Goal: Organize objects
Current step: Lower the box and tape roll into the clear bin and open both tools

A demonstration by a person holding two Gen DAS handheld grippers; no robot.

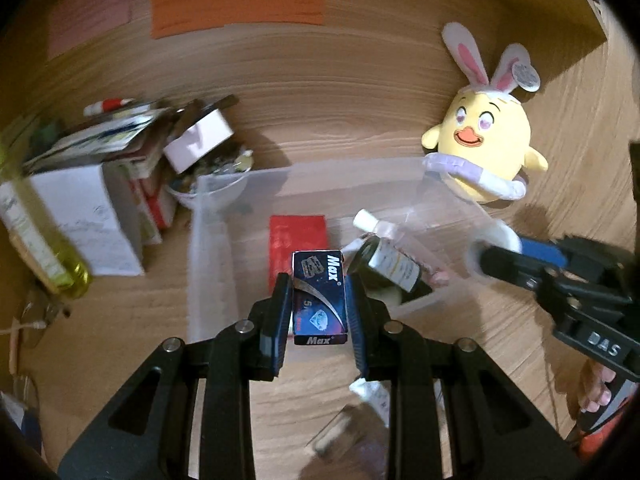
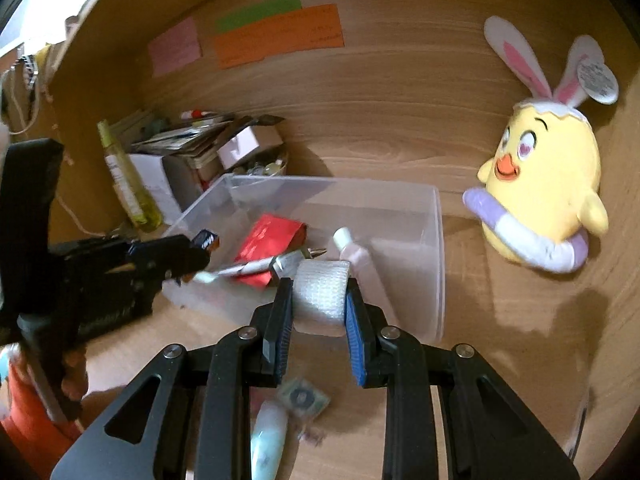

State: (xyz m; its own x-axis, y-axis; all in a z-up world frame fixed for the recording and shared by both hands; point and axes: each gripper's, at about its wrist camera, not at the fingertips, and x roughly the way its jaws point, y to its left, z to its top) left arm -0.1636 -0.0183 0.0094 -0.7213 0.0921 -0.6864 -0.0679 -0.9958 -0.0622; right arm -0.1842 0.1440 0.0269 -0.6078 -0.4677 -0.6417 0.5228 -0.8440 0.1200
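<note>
- Squarely between the jaws of the left gripper (image 1: pixel 319 304) sits a small dark-blue cardboard box (image 1: pixel 319 296), glossy, rectangular and printed "Max"; the jaws are clamped on its two long sides, and it is held above the near edge of the bin.
- The right gripper (image 2: pixel 320 312) has its jaws clenched on a white roll of tape (image 2: pixel 321 296), a squat cylinder with a woven, gauze-like surface, held over the bin's near wall.
- Below both lies a clear plastic bin (image 2: pixel 438 264), rectangular with rounded corners and frosted walls, resting on the wood-grain table (image 2: pixel 500 320).
- Inside it are a shiny red foil packet (image 1: pixel 298 236), a small bottle with a white cap (image 1: pixel 366 219) and a dark bottle with a pale label (image 1: pixel 394 268), both lying tilted.
- Beside the bin leans a soft yellow plush chick (image 2: pixel 548 196) with white-and-pink rabbit ears and a lilac ring round its belly.
- To the left stand a slim yellow-green bottle (image 2: pixel 126 184) and a pile of boxes and papers (image 1: pixel 100 184).
</note>
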